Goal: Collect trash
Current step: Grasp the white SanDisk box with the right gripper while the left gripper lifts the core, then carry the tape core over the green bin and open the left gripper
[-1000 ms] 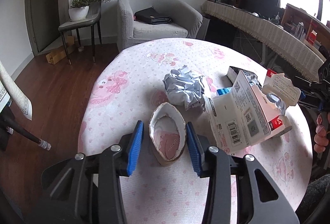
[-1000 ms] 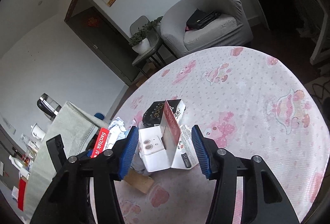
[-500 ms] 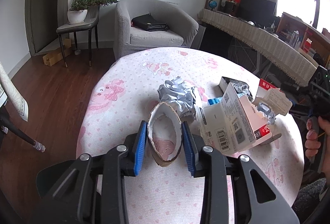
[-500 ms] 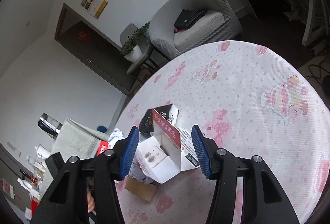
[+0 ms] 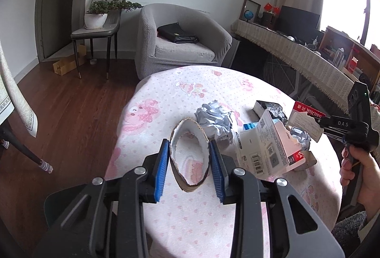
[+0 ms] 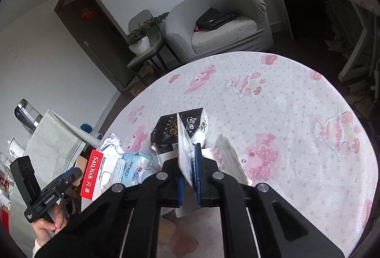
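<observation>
Right now the left tongs [image 5: 189, 164] clamp a squashed brown cardboard ring with a white inner face [image 5: 189, 153], their blue ribbed pads [image 5: 161, 169] pressing its two sides so that it stands as a narrow oval just above the round bench with a white cloth printed in pink cartoon figures [image 5: 166, 96]. The right tongs [image 6: 190, 172] have just been closing and now stand together on a thin white sheet of card packaging [image 6: 184, 158], which rises on edge between their blue pads [image 6: 197, 169].

Just beyond the cardboard ring lies a crumpled silver-grey foil wad [image 5: 215, 119]. To its right, a torn white card pack with a barcode and a red corner [image 5: 268, 151] is lifted off the cloth; from the left wrist view the right tongs reach it from the right, with a hand [image 5: 356, 170] around their black handle. A red and white SanDisk card [image 5: 306, 119] sticks up beside it, and a black box [image 5: 266, 107] lies just behind.

From the right wrist view, the black box with gold lettering [image 6: 166, 134] and a black and white tissue pack [image 6: 197, 125] lie just past the tongs on the cloth. To the left lie a light blue plastic wrapper [image 6: 136, 166], the SanDisk card and more crumpled white paper [image 6: 110, 142]. The other hand [image 6: 51, 226] shows at the lower left, gripping the left tongs' black handle.
</observation>
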